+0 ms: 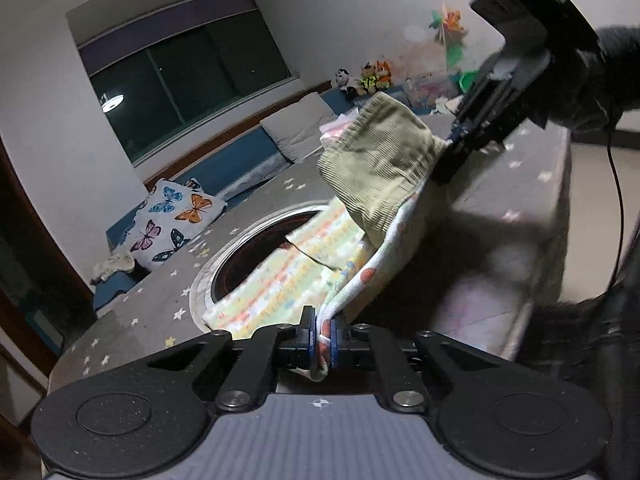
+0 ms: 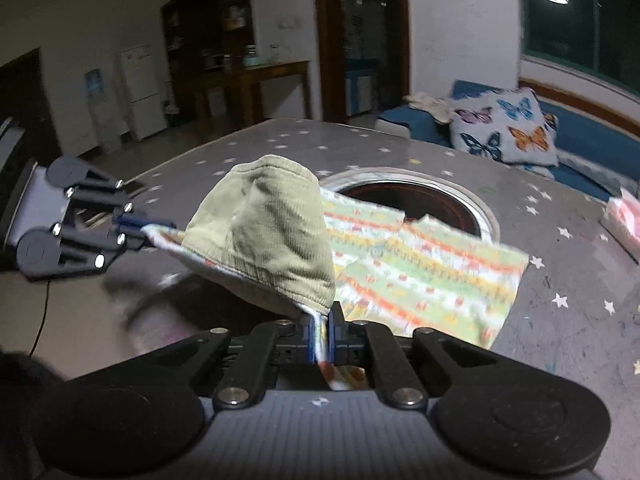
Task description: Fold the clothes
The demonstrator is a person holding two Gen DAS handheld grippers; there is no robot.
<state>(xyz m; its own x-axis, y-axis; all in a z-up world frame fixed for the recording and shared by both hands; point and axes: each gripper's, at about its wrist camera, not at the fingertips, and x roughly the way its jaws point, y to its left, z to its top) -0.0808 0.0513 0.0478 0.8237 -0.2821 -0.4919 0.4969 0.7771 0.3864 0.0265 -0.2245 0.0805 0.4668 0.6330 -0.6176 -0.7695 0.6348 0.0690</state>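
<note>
The left gripper [image 1: 325, 334] and right gripper [image 2: 321, 336] each pinch an edge of the little striped garment [image 2: 420, 272], lifting it off the starry worktop [image 2: 560, 272]. The thin cloth could slip out, or catch in the round hole [image 2: 420, 200]. No writing can be read.

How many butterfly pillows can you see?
1. The butterfly pillow leans on the blue bench under the window, past the far edge of the starry table. The right wrist view shows the same pillow. More may be out of view.
</note>
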